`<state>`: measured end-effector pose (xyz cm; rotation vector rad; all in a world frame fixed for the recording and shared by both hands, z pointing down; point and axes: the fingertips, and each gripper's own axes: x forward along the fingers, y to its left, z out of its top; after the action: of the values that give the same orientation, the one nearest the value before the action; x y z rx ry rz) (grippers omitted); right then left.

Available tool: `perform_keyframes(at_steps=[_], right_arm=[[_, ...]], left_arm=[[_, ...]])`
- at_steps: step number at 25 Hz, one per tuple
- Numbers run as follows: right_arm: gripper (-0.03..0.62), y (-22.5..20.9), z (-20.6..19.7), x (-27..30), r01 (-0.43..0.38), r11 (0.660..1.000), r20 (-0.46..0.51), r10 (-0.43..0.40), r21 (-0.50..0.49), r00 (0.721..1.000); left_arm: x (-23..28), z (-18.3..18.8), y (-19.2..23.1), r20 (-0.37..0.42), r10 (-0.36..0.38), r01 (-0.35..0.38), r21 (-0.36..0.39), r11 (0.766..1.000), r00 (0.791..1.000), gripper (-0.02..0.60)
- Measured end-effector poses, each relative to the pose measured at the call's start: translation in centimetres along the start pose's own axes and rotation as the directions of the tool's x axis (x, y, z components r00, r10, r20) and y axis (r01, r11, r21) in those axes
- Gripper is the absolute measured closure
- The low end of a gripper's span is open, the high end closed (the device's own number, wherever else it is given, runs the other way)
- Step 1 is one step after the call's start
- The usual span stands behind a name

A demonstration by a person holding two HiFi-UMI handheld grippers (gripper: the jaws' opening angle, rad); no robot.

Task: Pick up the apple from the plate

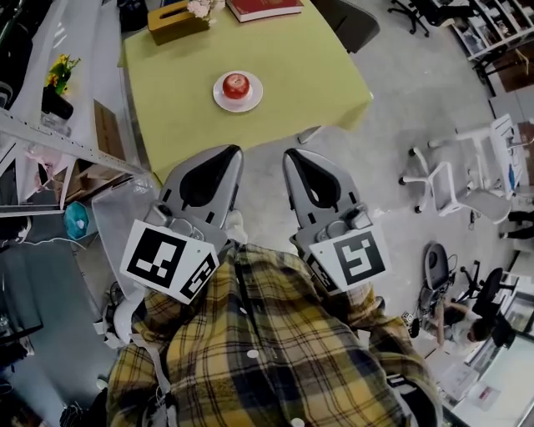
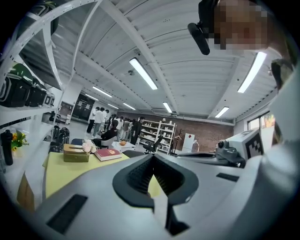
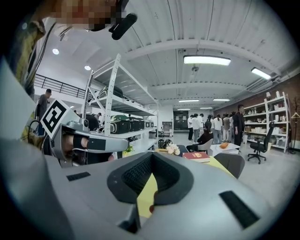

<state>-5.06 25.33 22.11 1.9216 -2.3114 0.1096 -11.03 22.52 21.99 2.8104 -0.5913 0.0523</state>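
Head view: apple (image 1: 236,84) sits in the middle of a white plate (image 1: 219,96) on the yellow-green table (image 1: 183,100), well ahead of both grippers. The left gripper (image 1: 229,151) and right gripper (image 1: 291,154) are side by side near the table's near edge, tips pointing toward the plate, each with its jaws together and nothing held. A tissue box (image 1: 177,17) and a red book (image 1: 263,8) lie at the table's far end. The person's plaid shirt (image 1: 267,350) fills the bottom of the frame.

Left gripper view: the jaws meet at the tip with nothing between them. Beyond them lie the table top, the tissue box and the red book, with the right gripper alongside at the right. The apple is hidden behind the jaws.

Right gripper view: these jaws are also closed and empty. Through the narrow slit below the tip a strip of table and a small red patch show, likely the apple. A metal shelving rack (image 3: 117,108) stands to the left.
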Motion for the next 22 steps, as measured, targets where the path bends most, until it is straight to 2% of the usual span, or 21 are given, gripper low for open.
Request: perform_keyframes(at_steps=[6, 12, 20, 22], right_arm=[[0.599, -0.9, -1.0, 2.3, 0.033, 0.999, -0.063, -0.031, 0.042, 0.998], [0.599, -2.2, -1.4, 4.9, 0.029, 0.998, -0.054, -0.026, 0.062, 0.998], [0.599, -5.1, -1.4, 8.4, 0.015, 0.998, -0.097, -0.009, 0.064, 0.995], [0.599, -6.0, -1.1, 9.5, -0.007, 0.998, -0.081, 0.011, 0.055, 0.997]], left_arm=[[1.3, 0.1, 2.7, -0.026, -0.008, 0.008, -0.016, 1.0, 1.0, 0.575], [3.0, -0.3, 5.0, -0.059, -0.007, 0.006, -0.028, 1.0, 0.998, 0.575], [6.7, 0.4, 7.6, -0.048, 0.013, -0.015, -0.045, 0.999, 0.999, 0.575], [7.9, 0.9, 8.3, -0.037, 0.029, -0.031, -0.048, 0.998, 0.999, 0.575]])
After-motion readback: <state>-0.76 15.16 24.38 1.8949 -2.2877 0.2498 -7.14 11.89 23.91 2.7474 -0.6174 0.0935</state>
